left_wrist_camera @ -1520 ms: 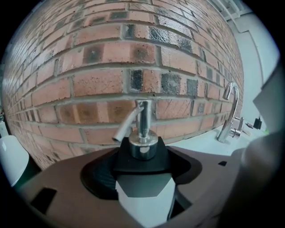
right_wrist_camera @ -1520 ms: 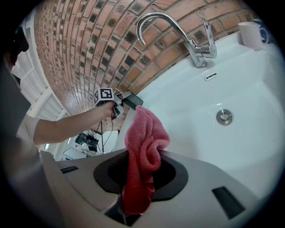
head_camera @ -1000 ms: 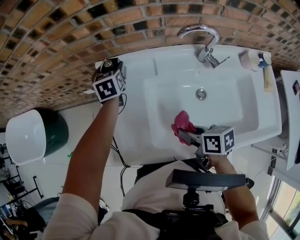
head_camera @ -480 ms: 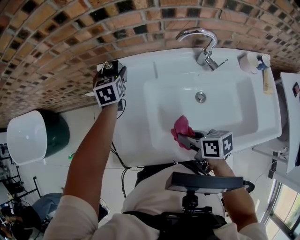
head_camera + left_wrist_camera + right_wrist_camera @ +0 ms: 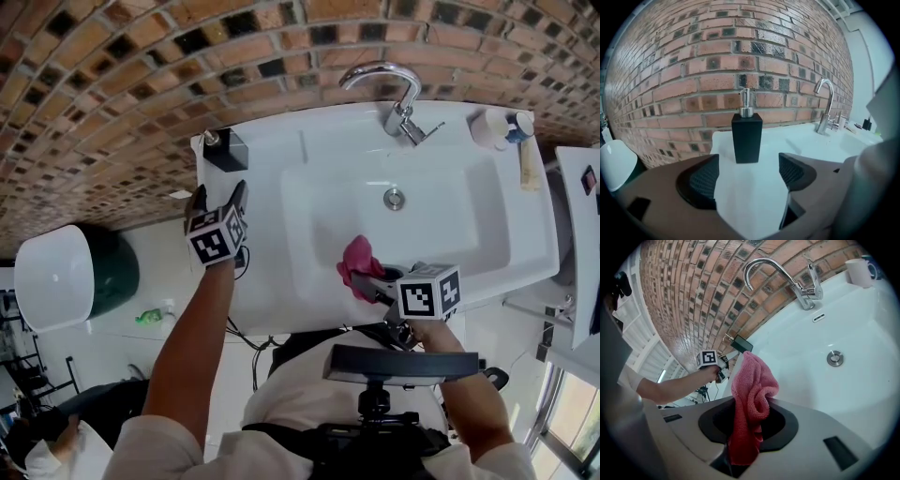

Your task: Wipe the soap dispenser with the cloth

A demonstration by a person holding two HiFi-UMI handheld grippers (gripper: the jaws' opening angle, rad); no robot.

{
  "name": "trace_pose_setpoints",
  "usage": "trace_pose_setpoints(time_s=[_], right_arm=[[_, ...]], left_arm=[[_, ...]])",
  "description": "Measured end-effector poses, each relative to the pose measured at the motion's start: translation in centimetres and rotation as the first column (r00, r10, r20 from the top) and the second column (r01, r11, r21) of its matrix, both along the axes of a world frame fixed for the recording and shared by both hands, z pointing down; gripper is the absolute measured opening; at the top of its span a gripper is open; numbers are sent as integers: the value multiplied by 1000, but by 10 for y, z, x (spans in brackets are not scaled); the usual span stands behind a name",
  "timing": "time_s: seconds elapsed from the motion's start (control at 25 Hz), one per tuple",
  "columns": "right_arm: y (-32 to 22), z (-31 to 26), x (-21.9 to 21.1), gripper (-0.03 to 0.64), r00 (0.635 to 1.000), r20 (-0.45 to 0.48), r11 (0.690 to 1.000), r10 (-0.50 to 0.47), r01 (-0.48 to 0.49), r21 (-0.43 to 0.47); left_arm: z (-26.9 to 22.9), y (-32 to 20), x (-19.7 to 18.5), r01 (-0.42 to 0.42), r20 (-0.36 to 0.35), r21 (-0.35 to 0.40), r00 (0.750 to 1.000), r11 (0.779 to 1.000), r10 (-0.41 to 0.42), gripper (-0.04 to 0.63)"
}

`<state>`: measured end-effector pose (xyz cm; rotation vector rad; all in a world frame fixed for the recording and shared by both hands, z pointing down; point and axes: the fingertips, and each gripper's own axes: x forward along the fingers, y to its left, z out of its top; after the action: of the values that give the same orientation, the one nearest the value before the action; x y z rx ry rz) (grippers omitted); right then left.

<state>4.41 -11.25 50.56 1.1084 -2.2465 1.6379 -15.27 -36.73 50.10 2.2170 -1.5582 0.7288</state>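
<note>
Pulling back was the big change: my left gripper (image 5: 750,171) had been up at the black square soap dispenser with the silver pump (image 5: 746,138) a second ago. Its jaws had just been opening, and then they stood wide apart with nothing between them, only the white sink top showing through. The dispenser stood upright on its own at the back left corner of the white sink (image 5: 487,272), close to the brick wall, a little way in front of that gripper.

My right gripper (image 5: 749,425) had hardly moved. Its jaws were clamped on the pink fluffy cloth (image 5: 752,390), which stuck up in a bunch above them. It hung over the front of the basin, well apart from the dispenser.

I judged the dispenser had just been let go. I could not tell whether the wiping was finished or only paused. If more wiping was needed, the cloth had to travel across the sink to the back left corner. The bottle is tall and thin, so the left jaws might need to hold it steady first.

Some things were hard to see. The cloth's bottom end was hidden down between the jaws. The dispenser looked too small in the head view to tell if it was clean. A grey blurry shape covered the right side of the left gripper view.
</note>
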Motion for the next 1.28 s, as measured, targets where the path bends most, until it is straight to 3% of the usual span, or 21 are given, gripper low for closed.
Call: trace_pose_setpoints(time_s=[0.32,0.44,0.52,0.56,0.6,0.68,0.76,1.04,1.28], right_arm=[[6,-11,15,115,998,36,998,-47,46,44],[8,-16,20,115,996,30,994,-82,80,68],[10,-19,24,115,994,32,991,-104,101,82],[12,-21,26,115,993,36,990,-116,112,87],[14,-23,29,115,991,41,988,-127,123,93],[20,-27,35,115,988,52,985,-143,138,104],[24,-31,41,115,987,61,983,-146,138,119],[38,-58,50,114,985,127,976,-121,95,195],[51,-77,64,113,978,205,982,28,-65,176]], left_arm=[[-12,109,16,22,-142,-11,990,1000,-24,413],[-26,150,33,-9,-195,1,981,1000,9,391],[-34,177,48,-42,-242,4,969,999,42,327],[-37,191,57,-61,-273,1,960,998,59,251],[-39,204,67,-85,-307,-2,948,996,80,219],[-44,231,90,-147,-373,-9,918,989,133,80],[-47,254,113,-216,-412,-11,890,976,192,2],[-56,301,161,-341,-466,-6,833,940,299,2],[-72,320,158,-400,-469,2,809,916,354,2]])
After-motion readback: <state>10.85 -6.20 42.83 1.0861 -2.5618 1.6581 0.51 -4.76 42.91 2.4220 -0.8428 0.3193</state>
